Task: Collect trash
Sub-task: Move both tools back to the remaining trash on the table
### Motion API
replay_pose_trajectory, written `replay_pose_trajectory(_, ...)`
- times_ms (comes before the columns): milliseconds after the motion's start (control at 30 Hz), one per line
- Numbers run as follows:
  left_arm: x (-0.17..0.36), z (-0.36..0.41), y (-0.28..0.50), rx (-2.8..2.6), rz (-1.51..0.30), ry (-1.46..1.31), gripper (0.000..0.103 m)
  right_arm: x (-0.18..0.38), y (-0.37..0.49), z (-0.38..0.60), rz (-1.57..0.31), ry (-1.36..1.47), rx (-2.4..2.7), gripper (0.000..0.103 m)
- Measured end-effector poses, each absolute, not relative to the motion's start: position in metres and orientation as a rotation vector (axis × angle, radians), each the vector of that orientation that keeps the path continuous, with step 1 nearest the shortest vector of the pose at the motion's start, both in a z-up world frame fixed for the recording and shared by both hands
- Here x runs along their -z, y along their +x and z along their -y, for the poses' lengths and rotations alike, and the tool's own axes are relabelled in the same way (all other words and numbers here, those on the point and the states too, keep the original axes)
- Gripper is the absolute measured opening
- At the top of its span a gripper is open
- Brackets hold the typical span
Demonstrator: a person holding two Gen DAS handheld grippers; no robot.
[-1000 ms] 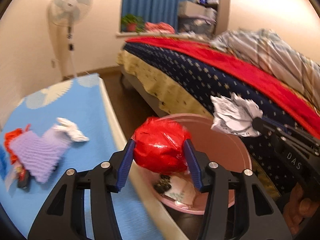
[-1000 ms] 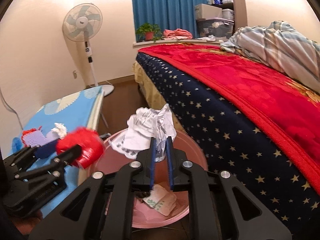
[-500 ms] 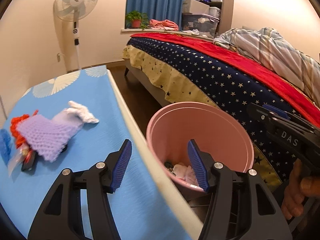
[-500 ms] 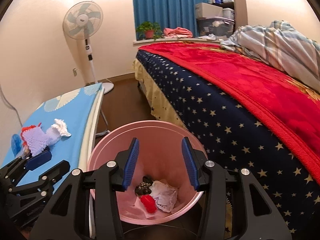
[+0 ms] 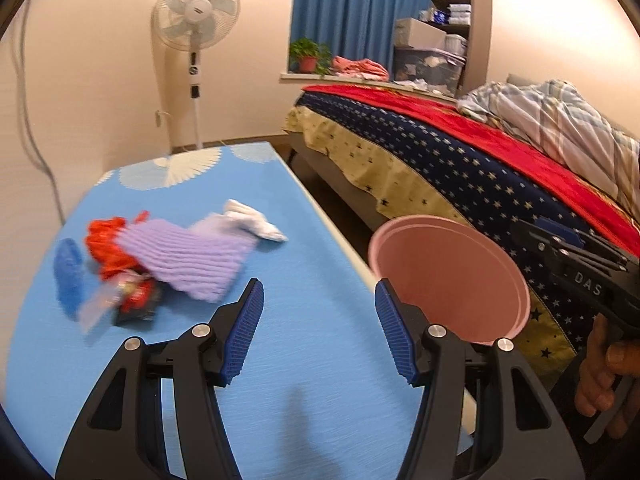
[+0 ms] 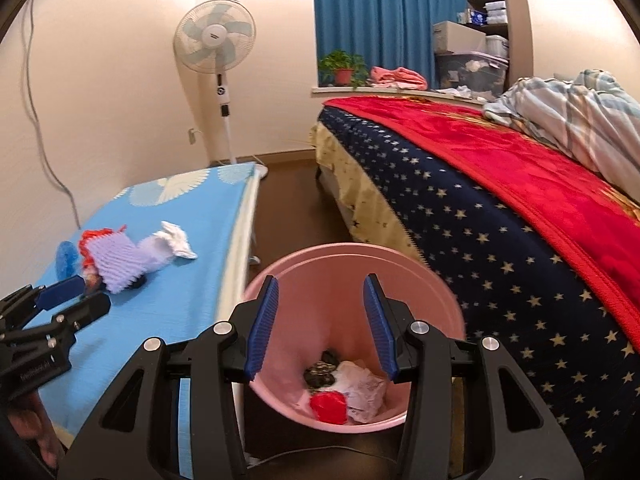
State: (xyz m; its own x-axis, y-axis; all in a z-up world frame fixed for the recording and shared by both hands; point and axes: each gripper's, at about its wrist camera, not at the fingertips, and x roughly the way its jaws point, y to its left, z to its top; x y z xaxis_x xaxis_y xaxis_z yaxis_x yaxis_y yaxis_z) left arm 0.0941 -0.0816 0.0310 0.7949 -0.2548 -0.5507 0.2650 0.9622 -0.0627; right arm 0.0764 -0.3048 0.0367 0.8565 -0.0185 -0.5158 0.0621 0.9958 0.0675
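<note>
A pink bin [image 6: 432,292] stands on the floor between the blue table and the bed; it also shows in the left wrist view [image 5: 448,280]. Inside lie a red ball [image 6: 328,408], crumpled white paper [image 6: 362,390] and dark scraps [image 6: 320,374]. My right gripper [image 6: 320,324] is open and empty above the bin. My left gripper [image 5: 318,332] is open and empty over the blue table [image 5: 304,380]. On the table lie a purple knit piece [image 5: 188,256], a white crumpled piece [image 5: 252,222], red material [image 5: 108,248], a blue thing [image 5: 68,276] and a small wrapper [image 5: 132,300].
A bed [image 6: 500,216] with a starred navy cover and red blanket fills the right side. A standing fan [image 6: 218,52] is by the far wall. A cable [image 6: 44,120] hangs down the left wall. Brown floor [image 6: 292,200] runs between table and bed.
Both grippers have opened and dropped the red ball and the white paper into the bin. The left gripper has swung left, back over the table.
</note>
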Motion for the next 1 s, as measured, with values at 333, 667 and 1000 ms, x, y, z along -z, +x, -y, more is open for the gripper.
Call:
replay_pose_trajectory(333,-0.063,0.004,0.106,0.161,-0.532,0.025,0.057,-0.046,0.091,0.254,-0.515,0.182,-0.130,0.044)
replay_pose_trajectory(667,-0.043,-0.068,0.127,-0.030,-0.544,-0.095,0.057,-0.036,0.123,0.192,-0.554,0.203,-0.291,0.044)
replay_pose_trajectory(1000,-0.014,-0.096,0.151,-0.145,-0.600,-0.123,0.057,0.000,0.171,0.162,-0.657,0.340,-0.316,0.051)
